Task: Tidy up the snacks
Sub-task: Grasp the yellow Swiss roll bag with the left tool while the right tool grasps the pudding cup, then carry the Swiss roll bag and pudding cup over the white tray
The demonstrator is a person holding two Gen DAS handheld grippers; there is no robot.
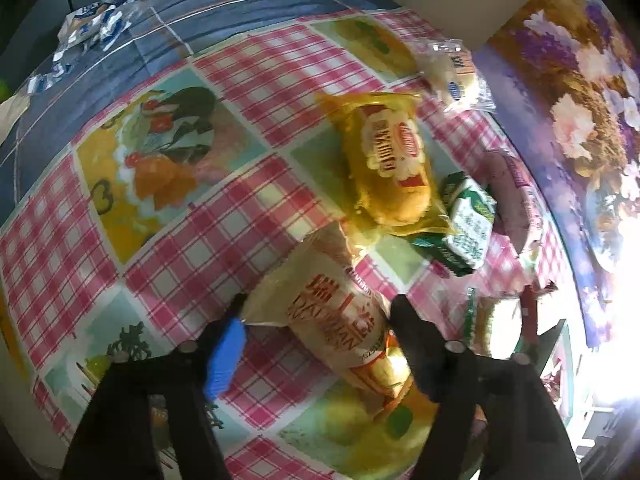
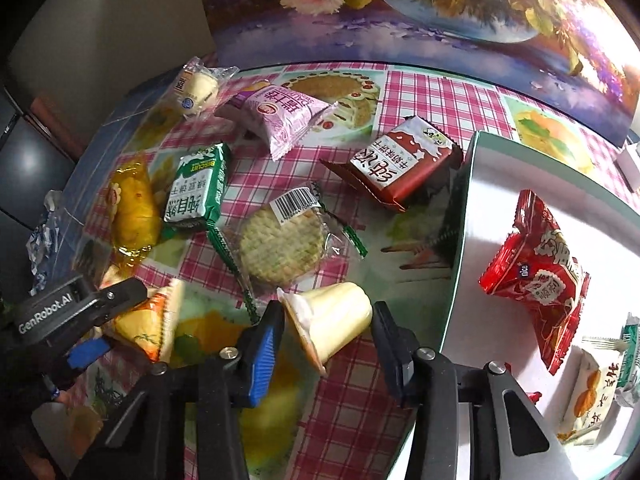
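Surface [image 2: 432, 96]: pink-checked cloth with fruit panels, a floral picture [image 2: 400, 12] propped along its far edge at 12 o'clock.

Right claw [image 2: 326, 332] — a pale yellow jelly cup [image 2: 332, 320] lies on its side between the jaws, foil lid toward the blue pad [image 2: 262, 356]; both fingers sit against the cup, so it is gripped.

At 3 o'clock of the right claw, a white tray [image 2: 480, 208] with a green rim holds a red snack bag [image 2: 536, 276] and an orange-printed packet [image 2: 588, 400].

Loose on the cloth at 11–12 o'clock: round cracker pack [image 2: 280, 240], green biscuit pack [image 2: 196, 192], brown biscuit pack [image 2: 400, 164], pink cake pack [image 2: 280, 116], yellow cake pack [image 2: 134, 208], small clear bun pack [image 2: 198, 88].

Left claw [image 1: 316, 316] — jaws half spread around a beige cake pack [image 1: 340, 312] with orange lettering. The right finger touches the wrapper; the blue pad [image 1: 226, 352] stands just beside its corner. No firm pinch visible.
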